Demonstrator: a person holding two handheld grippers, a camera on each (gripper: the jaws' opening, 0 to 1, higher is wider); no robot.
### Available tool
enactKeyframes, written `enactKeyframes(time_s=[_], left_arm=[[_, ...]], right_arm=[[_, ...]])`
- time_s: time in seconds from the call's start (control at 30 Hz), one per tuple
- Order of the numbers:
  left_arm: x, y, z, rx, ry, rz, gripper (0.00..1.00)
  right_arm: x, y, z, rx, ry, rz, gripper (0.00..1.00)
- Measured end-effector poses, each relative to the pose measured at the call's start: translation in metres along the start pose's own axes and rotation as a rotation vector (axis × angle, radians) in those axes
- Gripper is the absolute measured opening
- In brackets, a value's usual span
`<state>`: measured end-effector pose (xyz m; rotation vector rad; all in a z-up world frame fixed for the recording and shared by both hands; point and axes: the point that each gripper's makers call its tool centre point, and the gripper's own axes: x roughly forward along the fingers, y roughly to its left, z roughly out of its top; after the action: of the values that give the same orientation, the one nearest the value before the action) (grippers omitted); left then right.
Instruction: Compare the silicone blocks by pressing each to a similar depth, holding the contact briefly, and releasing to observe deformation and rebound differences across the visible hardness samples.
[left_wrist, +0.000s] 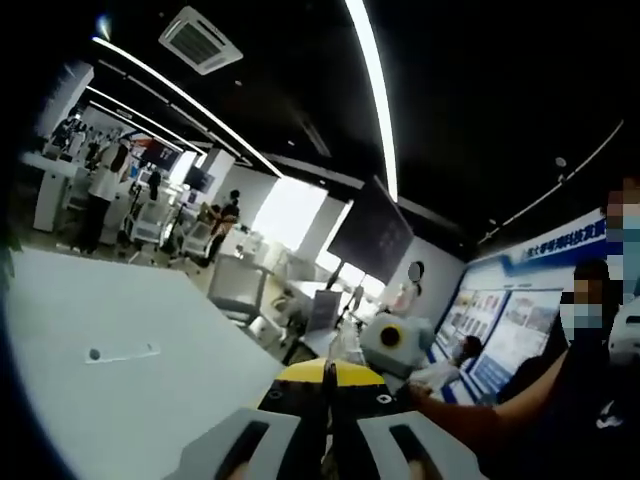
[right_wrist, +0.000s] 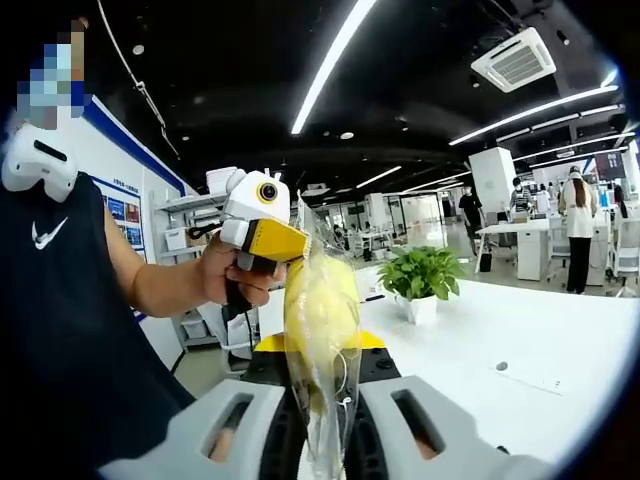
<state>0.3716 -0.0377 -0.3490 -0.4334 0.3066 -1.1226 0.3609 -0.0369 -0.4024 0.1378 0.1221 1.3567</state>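
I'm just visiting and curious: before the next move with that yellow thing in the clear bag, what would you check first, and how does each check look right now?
1. Right gripper has a hold on the clear bag: ok, its jaws are closed on the bag's lower part.
2. Left gripper holds the bag too: cannot tell; its jaws sit close together around something thin and clear.
3. The yellow item is inside the bag: ok, seen through the plastic in the right gripper view.
4. The yellow item is a silicone block: cannot tell.
5. White table has bare room to set it down: ok.
6. Potted plant stands apart from the bag: ok.
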Motion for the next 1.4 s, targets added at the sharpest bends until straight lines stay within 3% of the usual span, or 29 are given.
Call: enactKeyframes(time_s=[0.23,0.5,0.53,0.9,1.4], left_arm=[[0.0039,0.0042,0.0009,0.001,-0.011,0.013,0.00],[0.0053,0.0033,0.0007,0.113,0.010,0.035,0.00],[0.0053,0.0048,0.0001,0.116,0.011,0.042,0.00],[0.0003,0.0042,-0.0021,0.119,0.028,0.045,0.00],[-0.0025,0.0013,0.0036,0.116,0.006,0.049,0.00]], right_arm=[[-0.0002,-0.0058,-0.0002,0.011,-0.003,0.008,0.02],[-0.0004,-0.0082,-0.0001,0.007,-0.007,0.010,0.02],[0.0003,-0.0089,-0.0027,0.052,0.003,0.013,0.02],[0.0039,-0.0058,-0.0045,0.021,0.006,0.065,0.03],[0.0059,-0.0071,0.0023,-0.020,0.009,0.100,0.03]])
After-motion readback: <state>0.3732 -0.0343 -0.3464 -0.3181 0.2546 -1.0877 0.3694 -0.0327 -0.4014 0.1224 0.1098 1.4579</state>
